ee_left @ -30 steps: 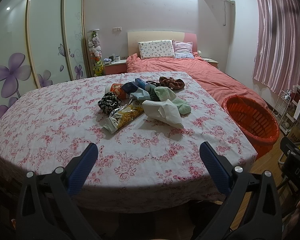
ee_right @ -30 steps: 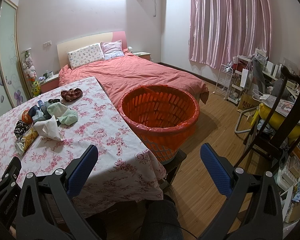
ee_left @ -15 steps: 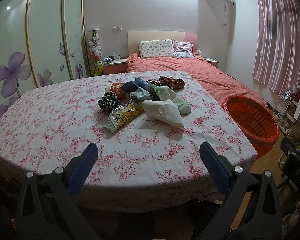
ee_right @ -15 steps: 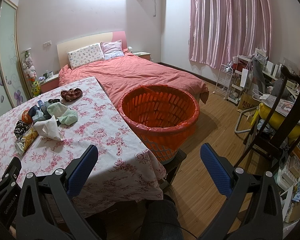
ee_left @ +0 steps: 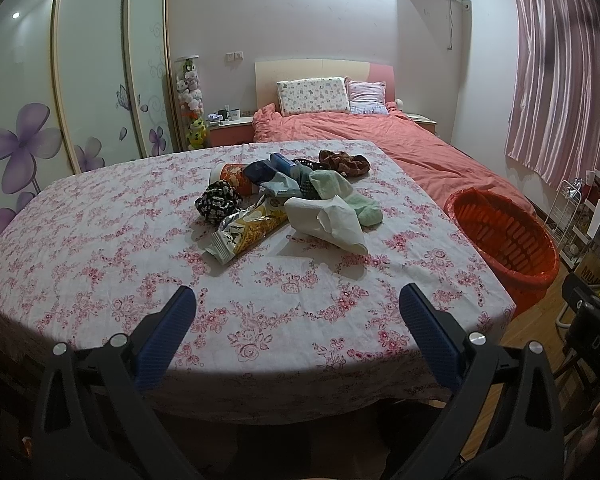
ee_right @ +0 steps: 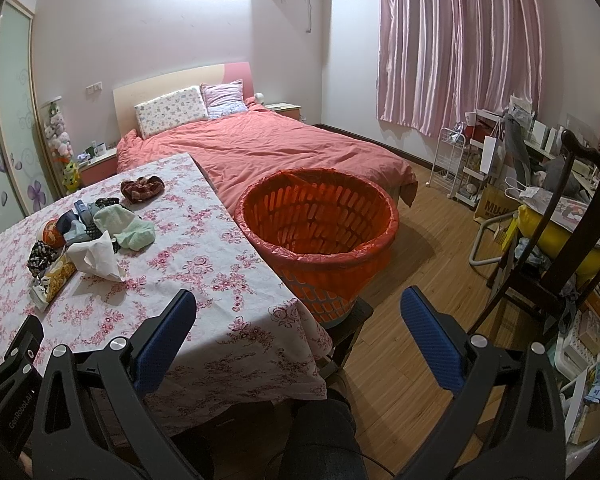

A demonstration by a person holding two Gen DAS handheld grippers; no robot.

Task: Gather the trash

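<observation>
A pile of trash and cloth lies on the table with the floral cloth (ee_left: 100,240): a yellow snack bag (ee_left: 248,232), a crumpled white tissue (ee_left: 328,224), an orange cup (ee_left: 234,176), a blue wrapper (ee_left: 276,174), green socks (ee_left: 340,192), a black patterned sock (ee_left: 216,202) and a brown cloth (ee_left: 344,162). An orange basket (ee_right: 320,232) with a red liner stands off the table's right side. My left gripper (ee_left: 298,312) is open and empty above the near table edge. My right gripper (ee_right: 298,312) is open and empty, near the table corner and the basket.
A bed with a salmon cover (ee_right: 284,148) lies behind the table and basket. A dark wooden chair (ee_right: 572,248) and cluttered shelves (ee_right: 484,160) stand at the right on the wooden floor. A wardrobe with flower doors (ee_left: 80,92) is at the left.
</observation>
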